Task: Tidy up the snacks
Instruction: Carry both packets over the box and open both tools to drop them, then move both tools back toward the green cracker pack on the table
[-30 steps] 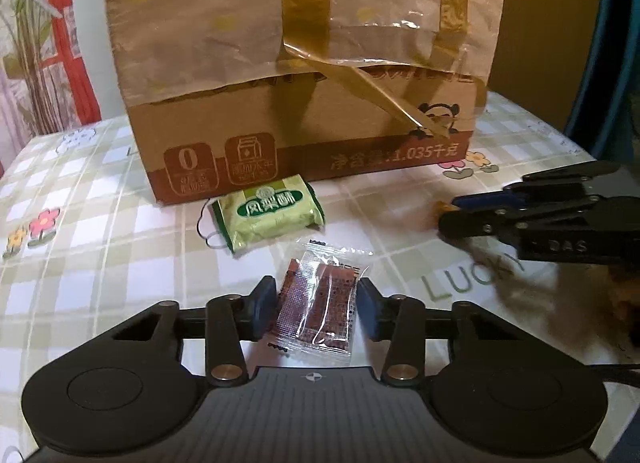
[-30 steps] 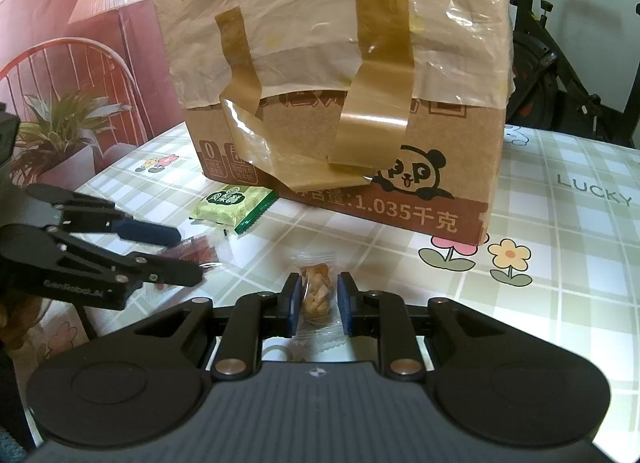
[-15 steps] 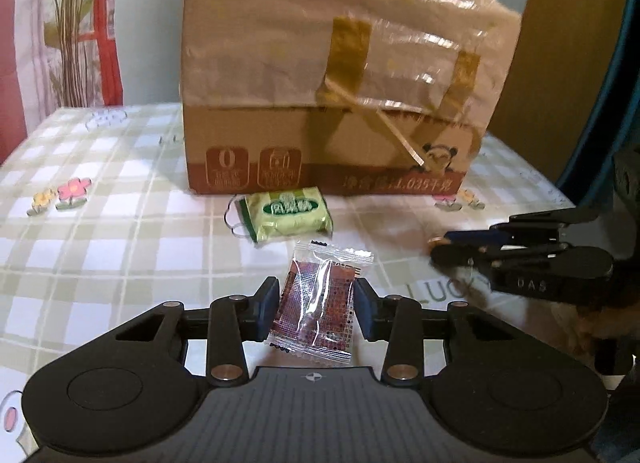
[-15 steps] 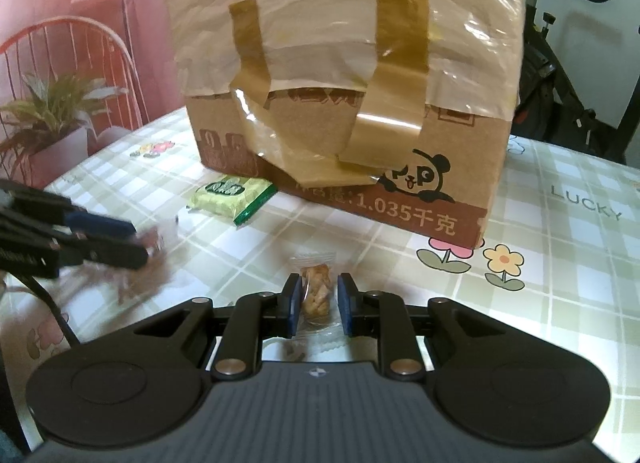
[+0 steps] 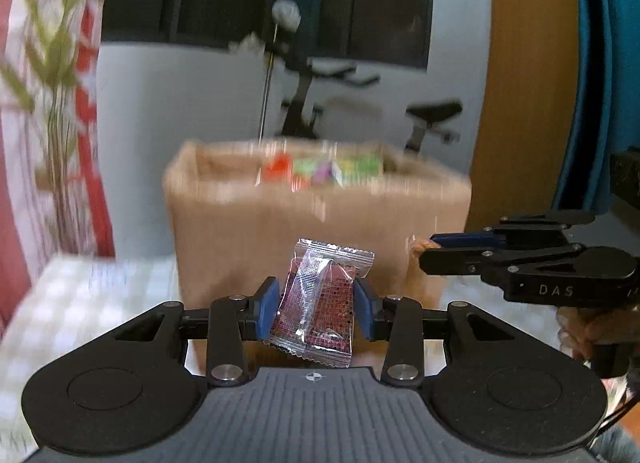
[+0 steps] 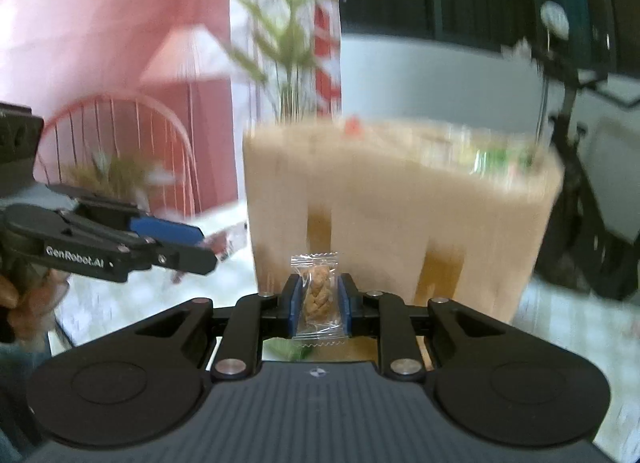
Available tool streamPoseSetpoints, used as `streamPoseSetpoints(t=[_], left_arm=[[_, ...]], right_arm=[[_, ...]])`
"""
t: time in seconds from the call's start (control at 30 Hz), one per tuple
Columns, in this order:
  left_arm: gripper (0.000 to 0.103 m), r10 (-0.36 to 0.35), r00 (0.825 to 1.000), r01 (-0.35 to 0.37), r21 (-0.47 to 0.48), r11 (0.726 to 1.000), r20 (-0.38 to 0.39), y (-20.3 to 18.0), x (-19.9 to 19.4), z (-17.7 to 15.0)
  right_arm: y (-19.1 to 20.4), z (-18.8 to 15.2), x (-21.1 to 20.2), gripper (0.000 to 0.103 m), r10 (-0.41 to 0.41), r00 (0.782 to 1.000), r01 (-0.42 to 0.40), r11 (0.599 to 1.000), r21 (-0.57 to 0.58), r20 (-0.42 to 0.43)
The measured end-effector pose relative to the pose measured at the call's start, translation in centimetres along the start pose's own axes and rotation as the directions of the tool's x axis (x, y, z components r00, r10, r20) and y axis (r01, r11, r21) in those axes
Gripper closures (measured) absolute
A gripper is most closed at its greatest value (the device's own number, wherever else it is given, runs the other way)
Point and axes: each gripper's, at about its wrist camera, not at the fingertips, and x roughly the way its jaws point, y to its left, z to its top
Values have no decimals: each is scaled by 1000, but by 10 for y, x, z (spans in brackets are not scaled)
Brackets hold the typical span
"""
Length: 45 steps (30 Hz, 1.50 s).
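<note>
My left gripper [image 5: 316, 303] is shut on a clear-wrapped dark red snack packet [image 5: 320, 303], held in the air in front of the cardboard box [image 5: 280, 231]. My right gripper [image 6: 318, 299] is shut on a small clear packet with a brown twisted snack [image 6: 318, 295], also raised before the box [image 6: 380, 215]. The box is open at the top, with colourful snack packets [image 5: 320, 171] blurred inside. The right gripper shows at the right of the left wrist view [image 5: 436, 253]; the left gripper shows at the left of the right wrist view [image 6: 200, 247].
The checked tablecloth [image 5: 80, 303] lies below, blurred. An exercise bike [image 5: 320, 103] stands behind the box. A plant [image 6: 288, 43] and a red wire chair [image 6: 120, 135] stand at the left. A wooden panel [image 5: 528, 103] is at the right.
Both grippers have risen from the table with their packets, from low beside the box to near its top rim. The box's open top and contents now show.
</note>
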Motion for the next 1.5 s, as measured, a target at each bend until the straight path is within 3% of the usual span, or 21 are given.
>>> streamPoseSetpoints(t=[0.2, 0.3, 0.47, 0.67, 0.77, 0.83, 1.0, 1.5], left_arm=[[60, -19, 996, 19, -2, 1000, 86, -3, 29, 59], [60, -18, 997, 15, 38, 999, 80, -13, 50, 80], [60, 29, 999, -31, 90, 995, 21, -26, 95, 91], [59, 54, 998, -48, 114, 992, -45, -25, 130, 90], [46, 50, 997, -44, 110, 993, -57, -20, 134, 90], [35, 60, 997, -55, 104, 993, -52, -15, 132, 89], [34, 85, 995, -82, 71, 994, -49, -4, 113, 87], [27, 127, 992, -126, 11, 992, -23, 7, 37, 72]], right_arm=[[-22, 56, 0, 82, -52, 994, 56, 997, -43, 93], [-41, 74, 10, 82, -113, 989, 118, 992, -41, 98], [-72, 83, 38, 82, -184, 983, 184, 983, 2, 20], [-86, 78, 67, 82, -237, 966, 235, 971, -37, -105], [-89, 73, 63, 76, -253, 962, 252, 967, -25, -101], [-91, 73, 60, 69, -260, 960, 259, 966, -21, -103], [-88, 76, 49, 60, -271, 959, 271, 962, -8, -88], [-32, 79, 15, 59, -212, 976, 211, 977, -32, -45]])
